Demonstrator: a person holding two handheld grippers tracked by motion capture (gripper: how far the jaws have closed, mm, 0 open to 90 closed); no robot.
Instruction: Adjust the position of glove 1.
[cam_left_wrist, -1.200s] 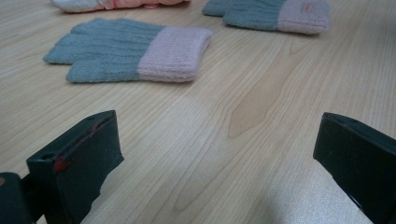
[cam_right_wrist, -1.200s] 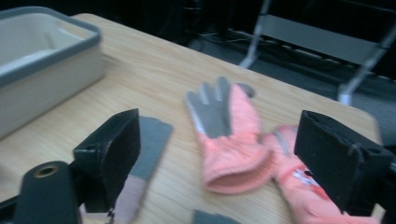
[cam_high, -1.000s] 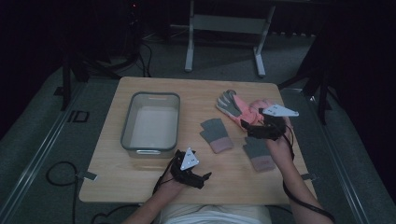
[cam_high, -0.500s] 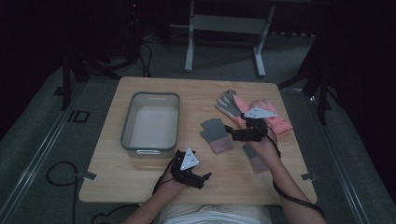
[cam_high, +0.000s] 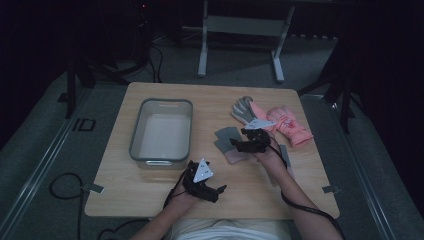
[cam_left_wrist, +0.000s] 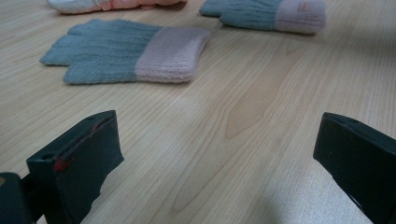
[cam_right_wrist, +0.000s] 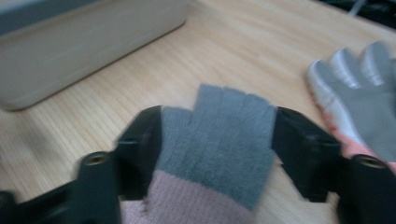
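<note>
The right gripper (cam_high: 239, 146) is at the grey-and-pink knitted glove (cam_high: 227, 143) lying near the middle of the table (cam_high: 150, 210), just right of the tub (cam_high: 161, 131). In the right gripper view this glove (cam_right_wrist: 217, 140) lies flat between the two black jaws, fingers pointing away and pink cuff nearest the camera. The jaws have just been closing and now stand on either side of the grey part, at or very near its edges; that picture is blurred, so a firm grip cannot be confirmed.

The left gripper (cam_high: 216, 190) sits near the front edge of the table, below the tub's near end. In its own view the jaws stand wide apart with bare wood between them, holding nothing. The same glove (cam_left_wrist: 126, 58) lies flat ahead of it, well apart from the jaws.

A second grey-and-pink glove (cam_left_wrist: 271, 14) lies farther off towards the right edge; in the high view it (cam_high: 286, 159) is mostly hidden under the right forearm. A pink glove (cam_high: 292, 127) and a grey-palmed glove (cam_high: 244, 110) lie together towards the back right corner; the grey-palmed one (cam_right_wrist: 359, 98) lies just beyond the right jaw.

A small red mark shows on the cuff of the second grey-and-pink glove in the left gripper view; it cannot be read. A red mark sits on the inner face of the left gripper's left jaw.
</note>
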